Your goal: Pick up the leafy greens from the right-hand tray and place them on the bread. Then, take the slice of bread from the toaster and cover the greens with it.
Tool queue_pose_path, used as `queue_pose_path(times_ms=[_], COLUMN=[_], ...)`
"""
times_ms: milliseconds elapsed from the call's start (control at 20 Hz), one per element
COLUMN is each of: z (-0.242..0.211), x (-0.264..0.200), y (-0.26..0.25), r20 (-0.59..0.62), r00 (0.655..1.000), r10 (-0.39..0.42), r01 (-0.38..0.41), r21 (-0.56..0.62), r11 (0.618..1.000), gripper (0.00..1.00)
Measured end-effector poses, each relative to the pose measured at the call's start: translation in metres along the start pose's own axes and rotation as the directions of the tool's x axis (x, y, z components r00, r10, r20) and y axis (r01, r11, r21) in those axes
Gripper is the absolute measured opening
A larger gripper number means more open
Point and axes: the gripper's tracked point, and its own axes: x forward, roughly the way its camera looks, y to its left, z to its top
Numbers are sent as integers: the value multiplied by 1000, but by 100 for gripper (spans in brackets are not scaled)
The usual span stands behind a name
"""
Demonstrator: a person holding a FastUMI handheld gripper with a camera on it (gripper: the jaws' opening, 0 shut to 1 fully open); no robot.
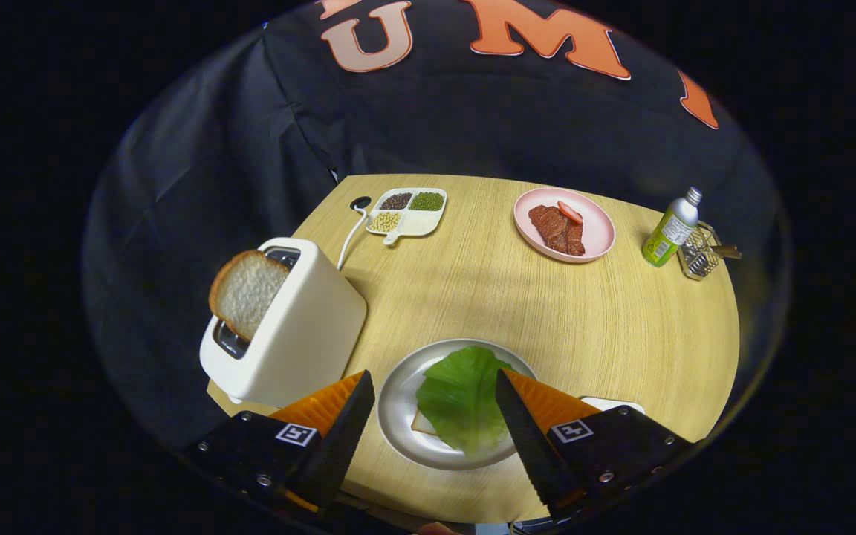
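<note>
A green leaf of lettuce (464, 397) lies on a slice of bread (423, 424) whose corner peeks out beneath it, both on a round metal plate (398, 405). My gripper (434, 383) hovers above the plate, open, with the leaf showing between its fingers and nothing held. Left of the plate stands a white toaster (290, 327). A slice of bread (247, 292) sticks up out of its slot, tilted to the left.
Far across the round wooden table sit a white divided dish of beans (407, 211), a pink plate with meat (566, 225), a green bottle (670, 228) and a wire rack (699, 253). A white tray edge (611, 404) shows behind the right finger. The toaster's cord (352, 230) runs back.
</note>
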Motion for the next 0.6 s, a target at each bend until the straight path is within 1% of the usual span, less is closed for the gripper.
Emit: queue_pose_path(times_ms=[150,350,450,500,600], z=[18,44,54,60,72], x=[-9,-14,-12,-9,-5], y=[33,70,92,105,120], r20=[-29,-42,-70,-74,-75], r00=[999,999,997,997,997], r10=[42,27,24,29,15], r01=[-42,-29,-27,-32,-18], r21=[8,-38,-32,-33,-49], r11=[999,999,999,999,999], gripper=[99,99,98,98,97])
